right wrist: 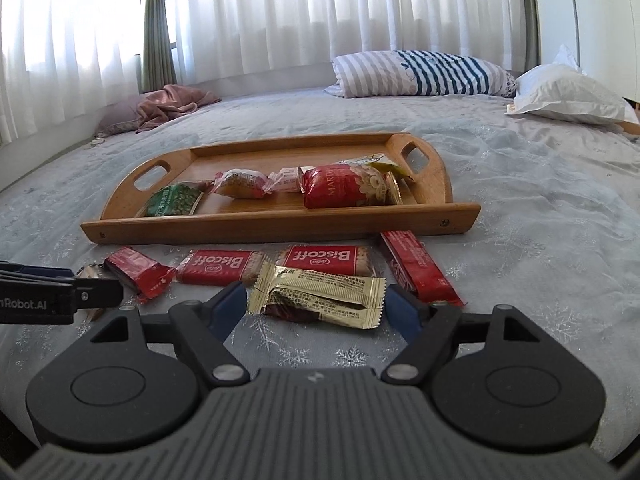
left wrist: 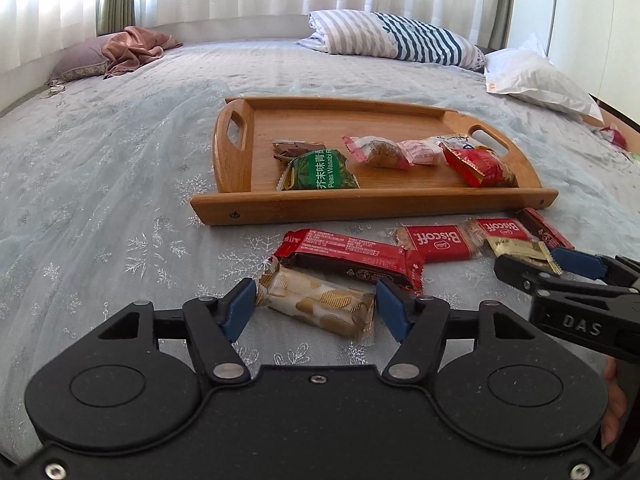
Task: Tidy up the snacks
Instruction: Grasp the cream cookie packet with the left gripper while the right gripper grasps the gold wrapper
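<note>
While the wooden tray (left wrist: 372, 204) sits beyond, left gripper (left wrist: 316, 306) spreads wide around a biscuit packet (left wrist: 316, 306) — right gripper (right wrist: 316, 304), equally parted, flanks a gold wrapper (right wrist: 320, 296) on the bedspread (left wrist: 100, 200).

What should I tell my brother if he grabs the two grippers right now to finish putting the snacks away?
Left gripper: open, fingers on either side of the cream biscuit pack on the bed, nothing gripped yet.
Right gripper: open, fingers straddling the gold wrapper, not gripped either.
Done: the wooden tray already holds the green wasabi peas, the red nut bag and a few small sweets.
Left: still on the bed in front of the tray are the cream pack, gold wrapper, two Biscoff packs and two red bars. Close, lift, drop them in the tray.
</note>
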Action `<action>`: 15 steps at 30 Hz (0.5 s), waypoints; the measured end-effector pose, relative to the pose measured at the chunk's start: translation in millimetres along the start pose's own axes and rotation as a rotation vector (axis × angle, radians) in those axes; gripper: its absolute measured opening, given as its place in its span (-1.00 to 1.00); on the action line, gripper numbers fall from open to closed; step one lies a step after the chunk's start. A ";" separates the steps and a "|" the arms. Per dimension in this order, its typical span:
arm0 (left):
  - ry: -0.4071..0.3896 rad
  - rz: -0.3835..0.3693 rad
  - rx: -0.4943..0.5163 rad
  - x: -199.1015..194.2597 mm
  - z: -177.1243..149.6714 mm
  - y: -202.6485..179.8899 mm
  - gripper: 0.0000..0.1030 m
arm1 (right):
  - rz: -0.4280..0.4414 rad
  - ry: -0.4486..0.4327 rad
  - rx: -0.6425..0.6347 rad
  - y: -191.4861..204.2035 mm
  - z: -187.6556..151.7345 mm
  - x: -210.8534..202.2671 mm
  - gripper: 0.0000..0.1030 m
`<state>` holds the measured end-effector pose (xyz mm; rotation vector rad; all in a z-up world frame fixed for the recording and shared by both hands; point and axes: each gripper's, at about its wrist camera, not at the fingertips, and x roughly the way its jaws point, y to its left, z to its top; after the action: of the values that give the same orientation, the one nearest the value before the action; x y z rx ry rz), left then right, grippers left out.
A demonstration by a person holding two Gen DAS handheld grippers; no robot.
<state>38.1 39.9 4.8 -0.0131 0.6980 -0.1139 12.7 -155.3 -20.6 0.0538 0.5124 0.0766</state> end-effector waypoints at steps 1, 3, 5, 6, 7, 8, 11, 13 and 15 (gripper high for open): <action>-0.001 0.005 0.002 -0.9 -0.4 -0.6 0.23 | -0.007 -0.002 0.000 1.0 0.3 1.0 0.67; -0.004 0.023 0.011 -2.5 -1.0 -2.5 0.23 | -0.016 -0.006 0.004 2.1 0.9 3.2 0.67; -0.009 0.035 0.021 -3.9 -2.3 -4.4 0.25 | -0.023 -0.012 0.004 3.4 1.4 4.7 0.68; -0.010 0.037 0.023 -3.9 -3.5 -5.5 0.27 | -0.024 -0.013 0.000 4.1 1.7 5.5 0.69; -0.011 0.037 0.022 -4.1 -3.8 -5.5 0.32 | -0.024 -0.015 -0.003 4.9 1.8 5.9 0.71; -0.010 0.037 0.019 -4.1 -4.2 -5.6 0.35 | -0.024 -0.017 -0.007 6.2 2.0 6.2 0.72; -0.009 0.039 0.017 -2.8 -5.7 -3.5 0.52 | -0.021 -0.016 -0.014 7.9 2.9 8.1 0.74; -0.008 0.037 0.019 -1.7 -6.3 -2.2 0.53 | -0.019 -0.015 -0.017 8.6 3.3 9.6 0.75; -0.008 0.030 0.024 -1.1 -6.9 -1.6 0.54 | -0.015 -0.011 -0.014 8.8 3.7 11.3 0.75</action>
<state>32.7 38.6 0.3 0.0196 0.6883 -0.0929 23.8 -145.7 -22.3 0.0371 0.5009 0.0650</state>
